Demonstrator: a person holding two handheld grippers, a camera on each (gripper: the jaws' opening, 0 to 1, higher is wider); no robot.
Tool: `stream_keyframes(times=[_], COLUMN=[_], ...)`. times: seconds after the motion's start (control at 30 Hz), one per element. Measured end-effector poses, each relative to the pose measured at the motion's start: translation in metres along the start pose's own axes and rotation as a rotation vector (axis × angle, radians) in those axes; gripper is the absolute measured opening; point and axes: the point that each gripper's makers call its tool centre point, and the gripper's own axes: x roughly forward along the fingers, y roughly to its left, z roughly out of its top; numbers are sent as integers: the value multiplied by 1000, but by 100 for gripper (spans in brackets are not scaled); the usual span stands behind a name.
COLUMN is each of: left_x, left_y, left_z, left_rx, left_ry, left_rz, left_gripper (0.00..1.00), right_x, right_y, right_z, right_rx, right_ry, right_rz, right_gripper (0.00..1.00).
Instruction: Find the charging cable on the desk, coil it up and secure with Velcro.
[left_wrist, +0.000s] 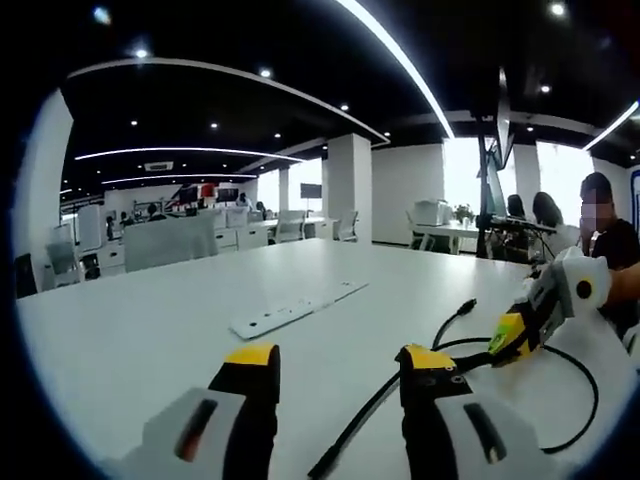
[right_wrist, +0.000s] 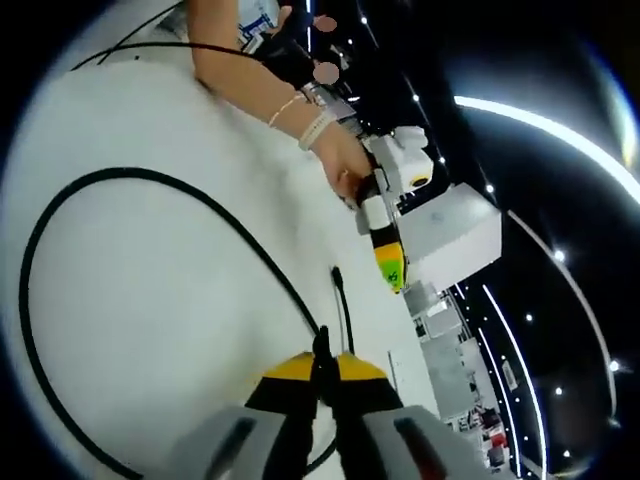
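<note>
Office lights are glowing over the white counter (left_wrist: 150, 330) where you're holding the left gripper (left_wrist: 340, 365) low with fingers spread, black charging cable (left_wrist: 360, 420) running between them, while your right gripper (right_wrist: 326, 368) is pinching that cable, looping wide across the counter.

white strip (left_wrist: 298, 309), office chairs (left_wrist: 290, 227), pillar (left_wrist: 349, 187)

Bright ceiling strips (left_wrist: 400, 60) and windows (left_wrist: 465, 170) glare; table (left_wrist: 150, 320) evenly lit, shadows faint; fisheye bends edges; right gripper view slightly blurred.
</note>
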Motion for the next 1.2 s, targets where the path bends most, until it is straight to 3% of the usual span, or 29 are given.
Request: stream_keyframes(times=[0.23,0.6,0.8,1.2], left_x=[0,1,4,7], left_y=[-2,-3,10,3], left_z=[-1,-1,-12,-14], left_rx=[3,15,18,17], left_ry=[8,15,49,49], left_rz=[-4,-3,62,23], left_gripper=[48,48,48,48], right_x=[-2,6,22,48], right_y=[-1,-39,-59,-58], right_z=[-4,-15,-28,-65], right_rx=[23,295,362,444], right_ry=[17,-14,16,118], right_rz=[22,-16,6,105], right_gripper=[4,4,3,3])
